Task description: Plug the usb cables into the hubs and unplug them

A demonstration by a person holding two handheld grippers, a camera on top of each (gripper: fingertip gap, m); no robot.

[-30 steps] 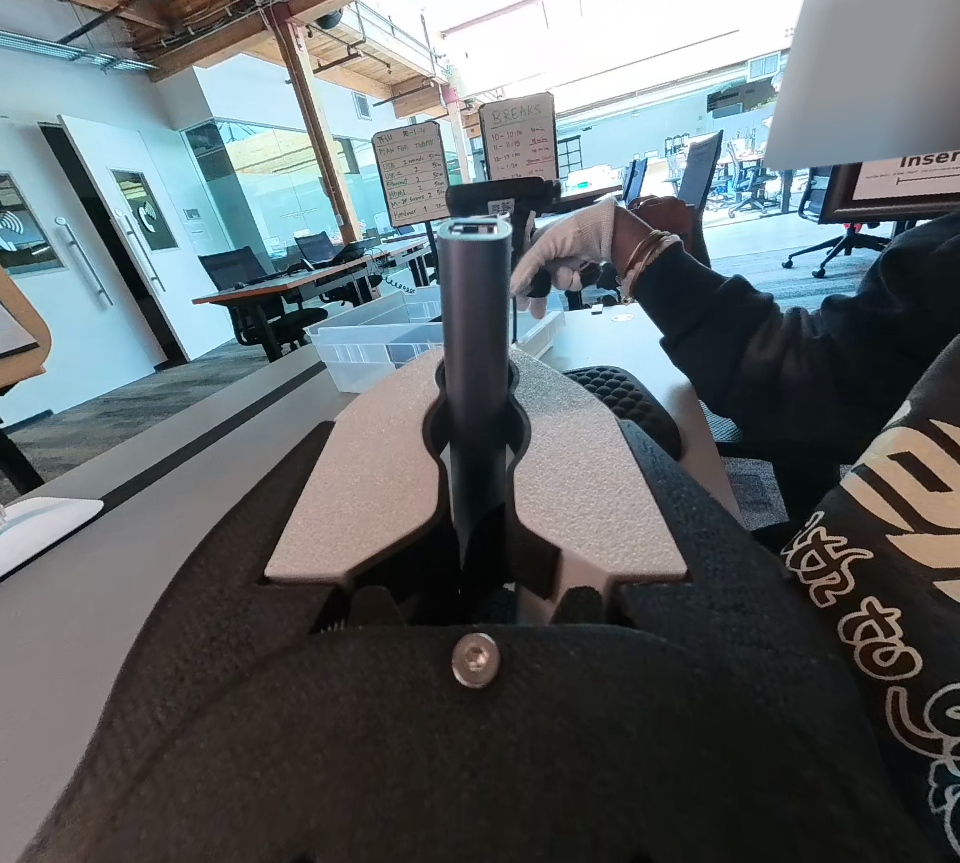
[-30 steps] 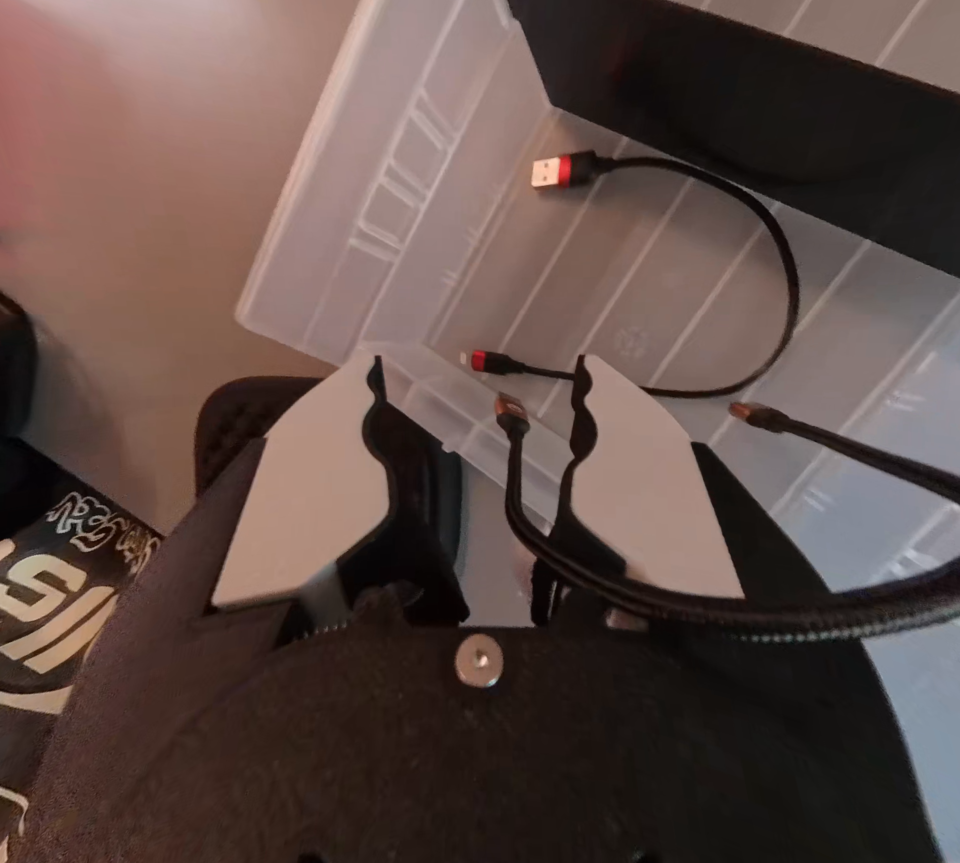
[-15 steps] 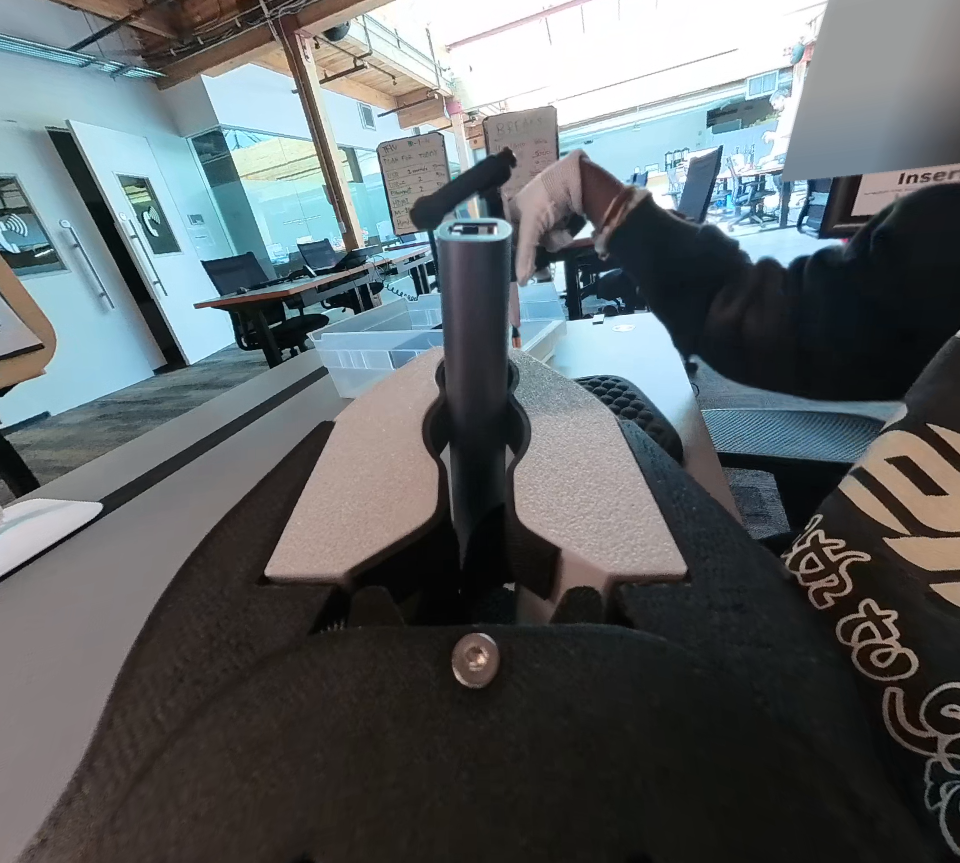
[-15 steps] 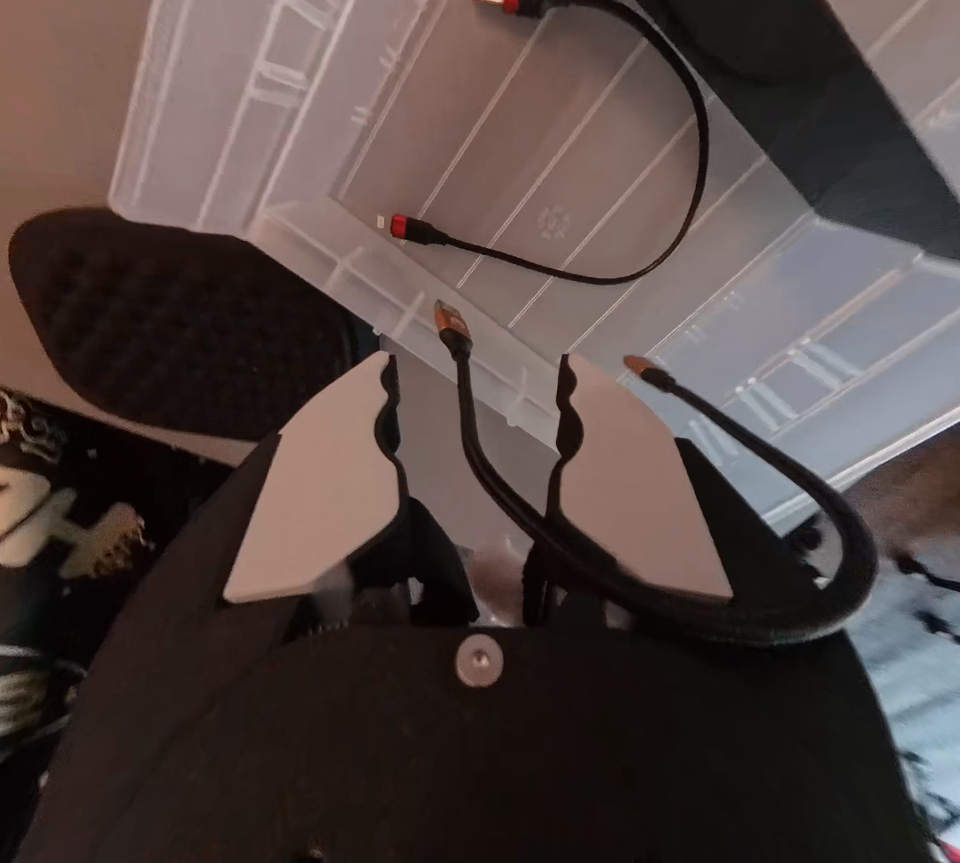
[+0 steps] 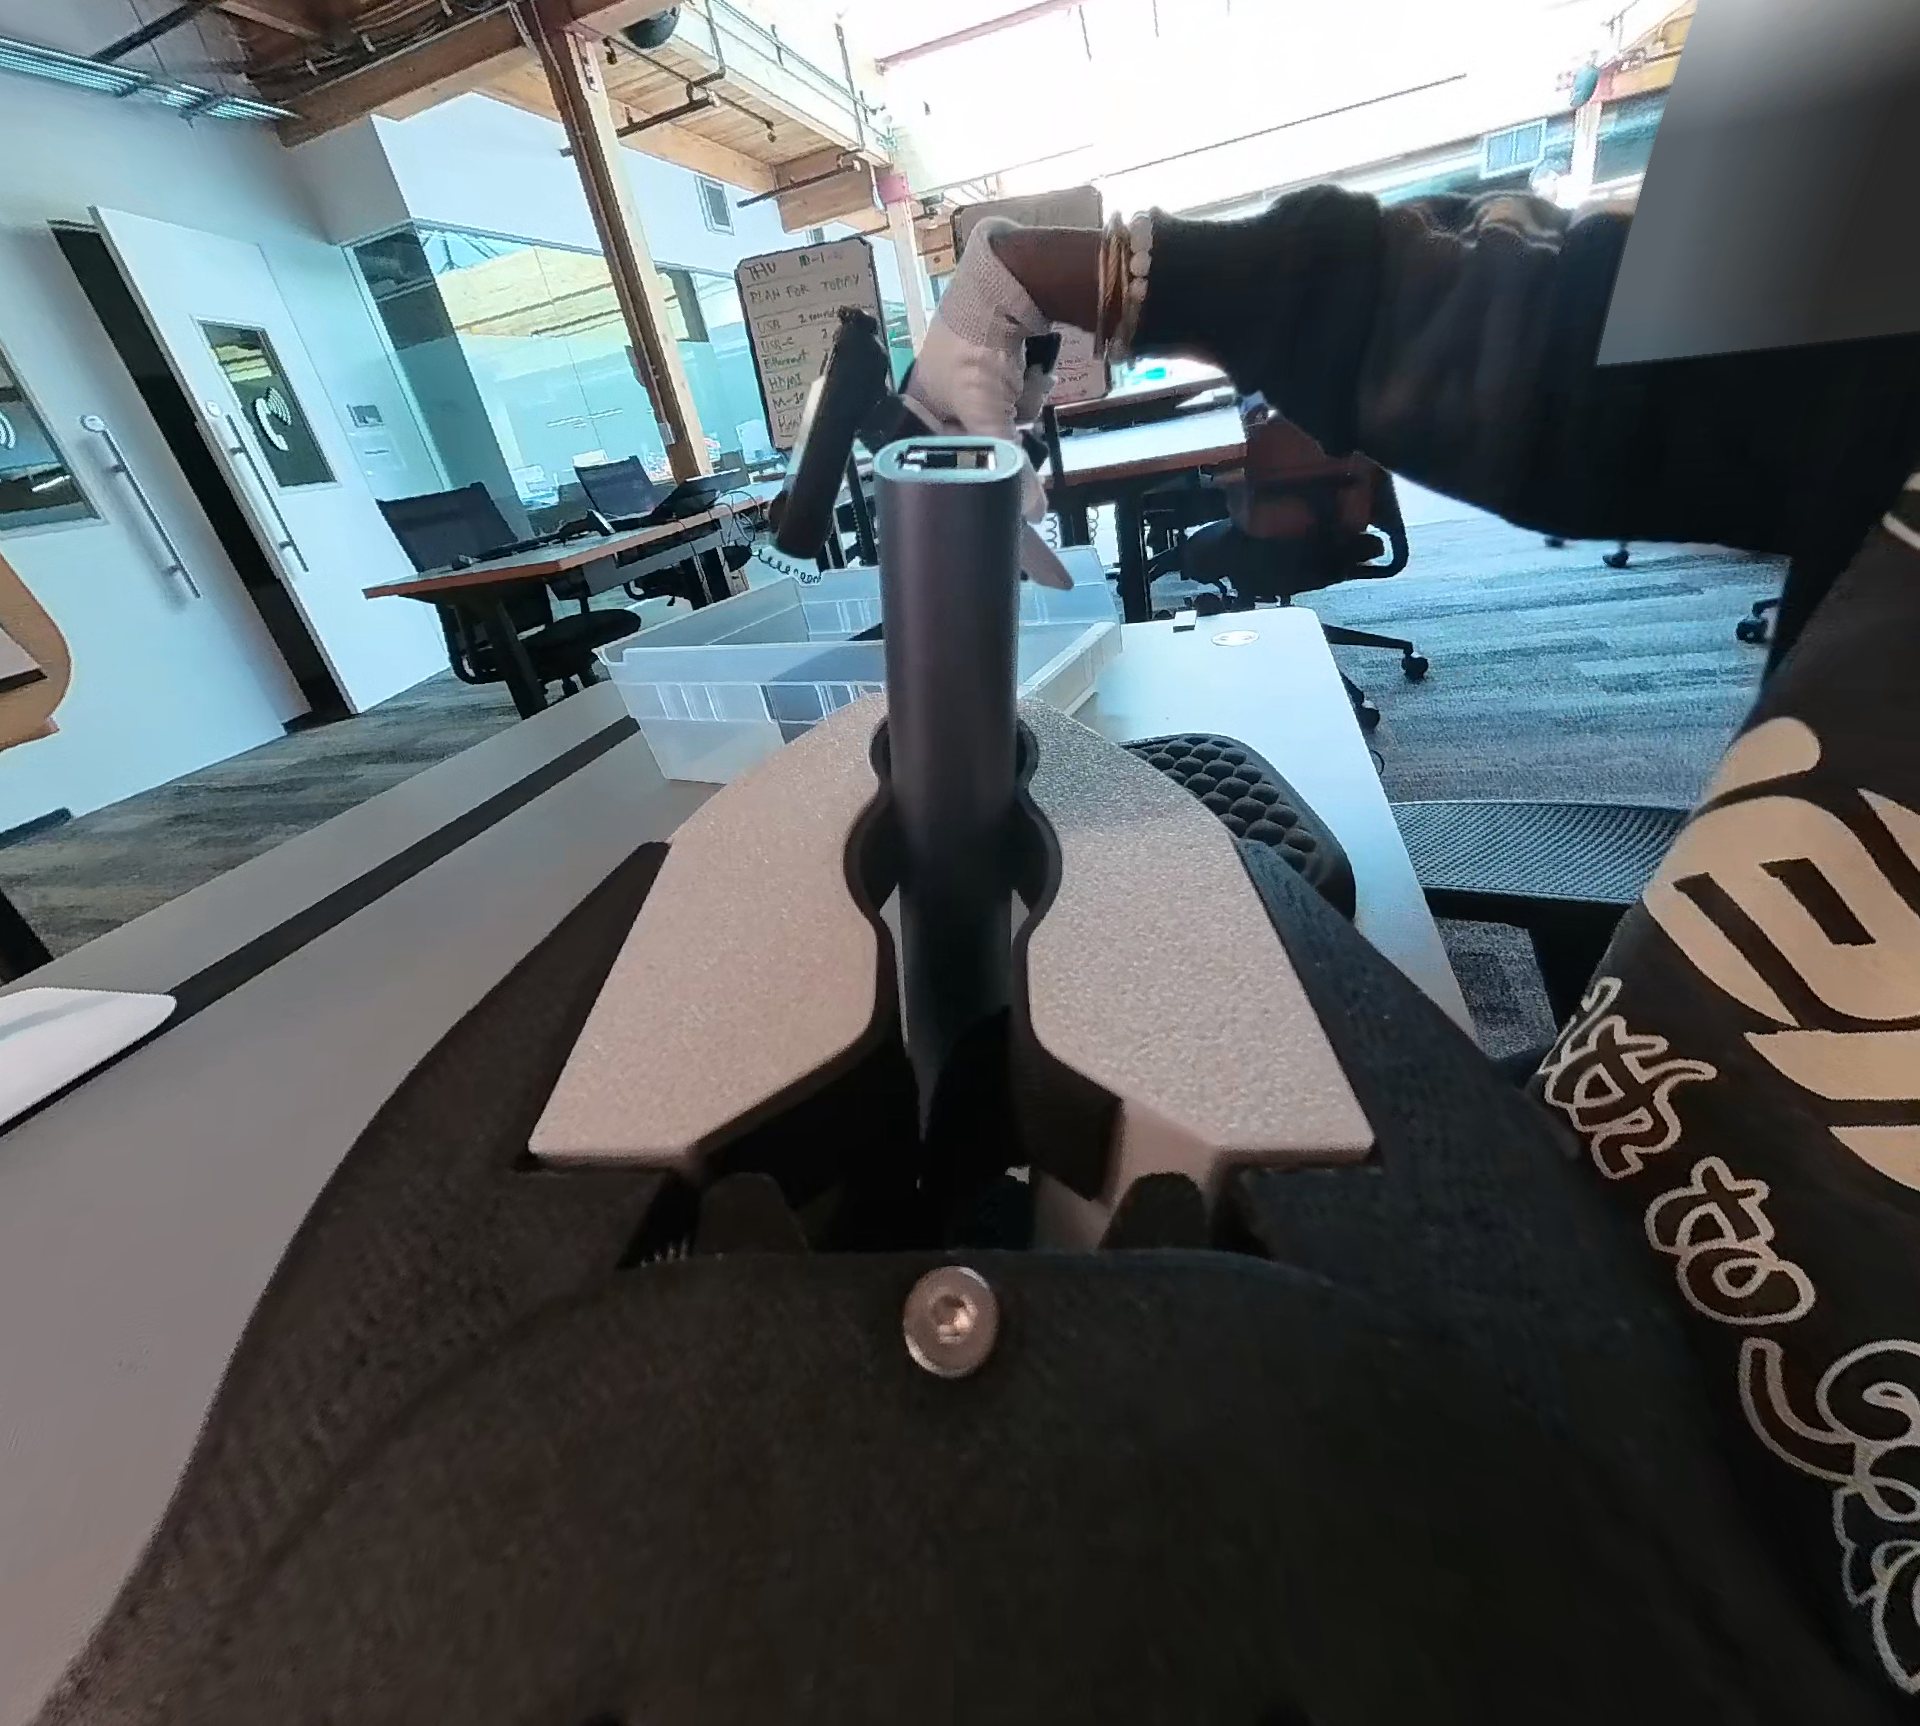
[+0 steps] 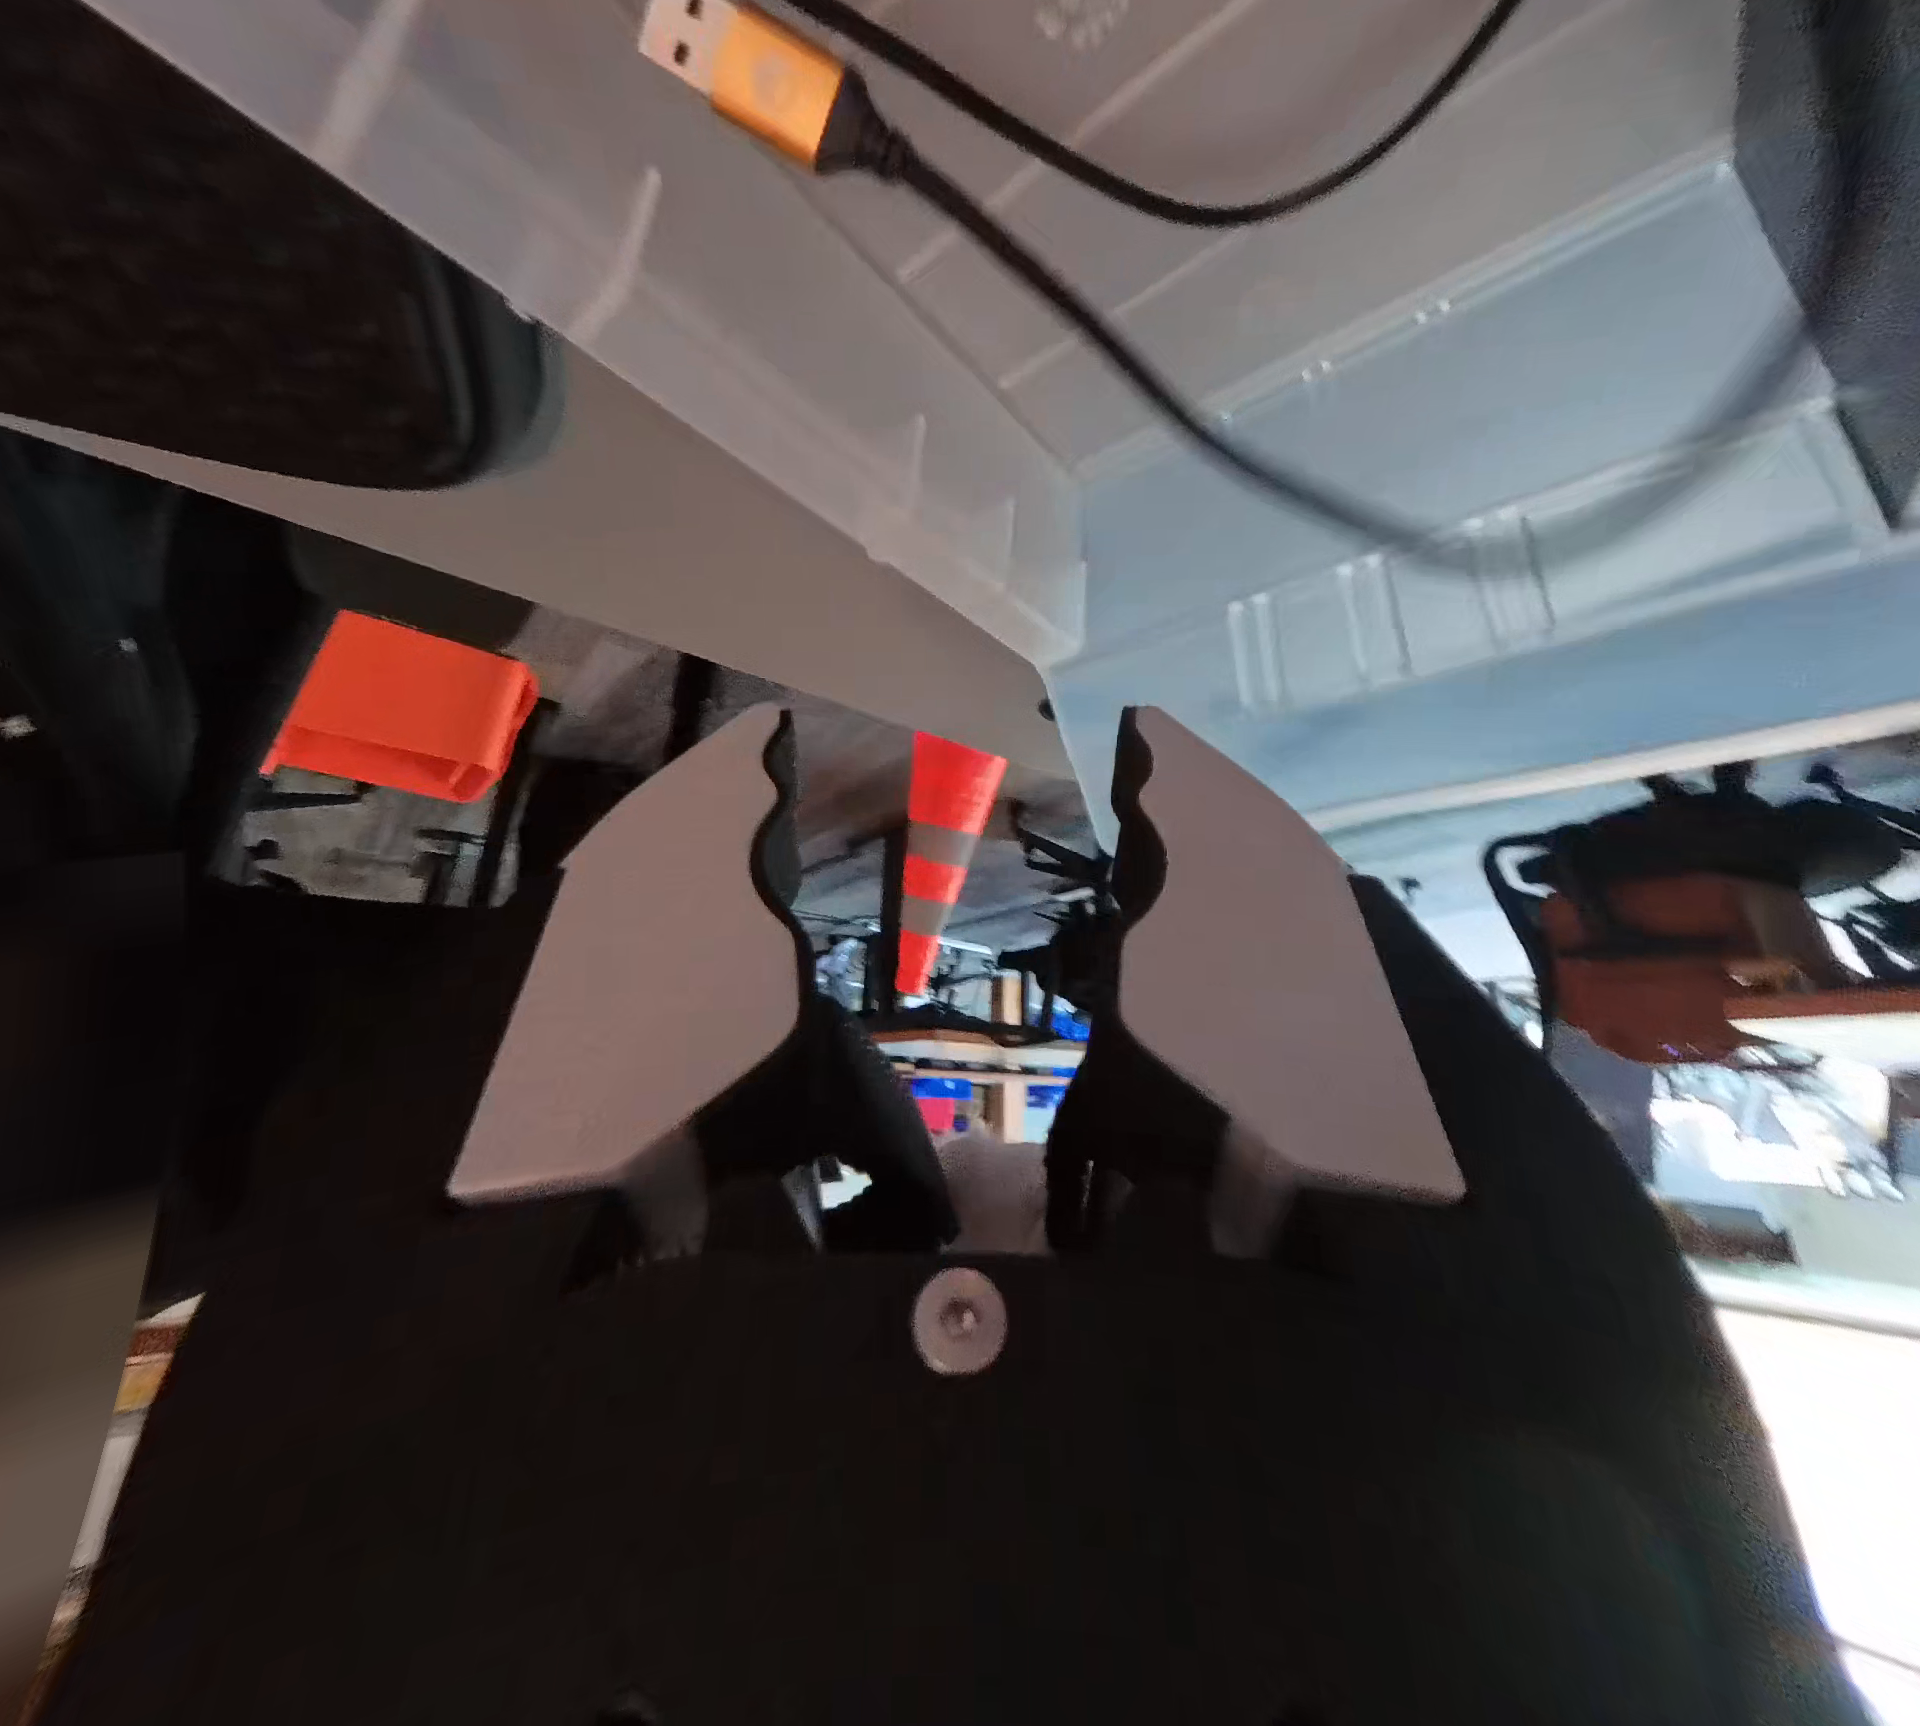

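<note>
Each hand-held gripper [image 5: 951,855] has grey textured fingers, black body, silver screw; the person wears a black sleeve [image 5: 1455,357].

You'll find handwriting on the whiteboard [image 5: 810,346] at twelve o'clock. Printed lettering covers the person's dark sweatshirt [image 5: 1787,1105] at four o'clock (a phone symbol marks the door panel [image 5: 268,403] at ten).

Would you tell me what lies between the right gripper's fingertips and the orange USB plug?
In the right wrist view, the clear bin's near wall lies between the right gripper and the orange USB plug.
</note>
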